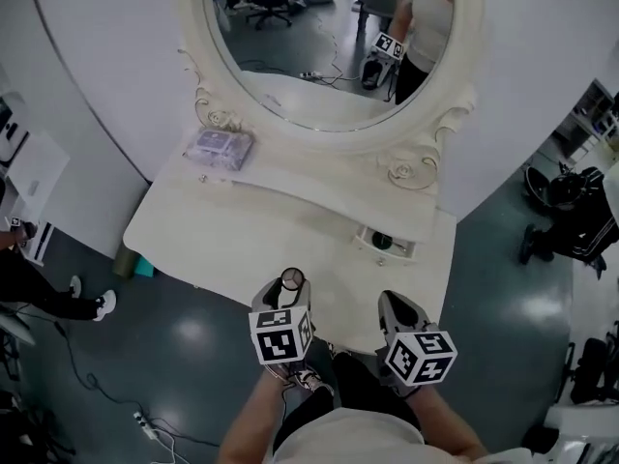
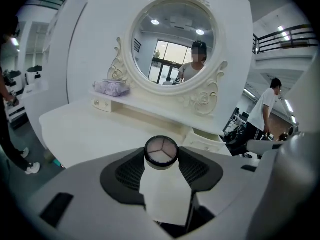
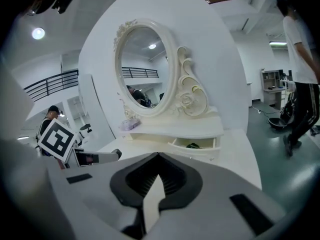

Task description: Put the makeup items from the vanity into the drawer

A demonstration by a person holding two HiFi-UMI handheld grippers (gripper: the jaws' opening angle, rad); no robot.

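The left tool [image 1: 289, 288] grips a round, flat compact [image 2: 161, 151] by its glossy dark rim, jaws held wide by it. Being a disc it has no long axis, and its lid, split into three pale wedges, faces back up at the tool, above the near edge of the smooth cream surface [image 1: 232, 240]. The right tool [image 3: 158, 155] is clenched and empty, and the small drawer [image 1: 398, 251] near the surface's right edge stands pulled out.

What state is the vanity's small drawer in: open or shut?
Open. The drawer is pulled out from the vanity shelf, with a dark item visible inside.
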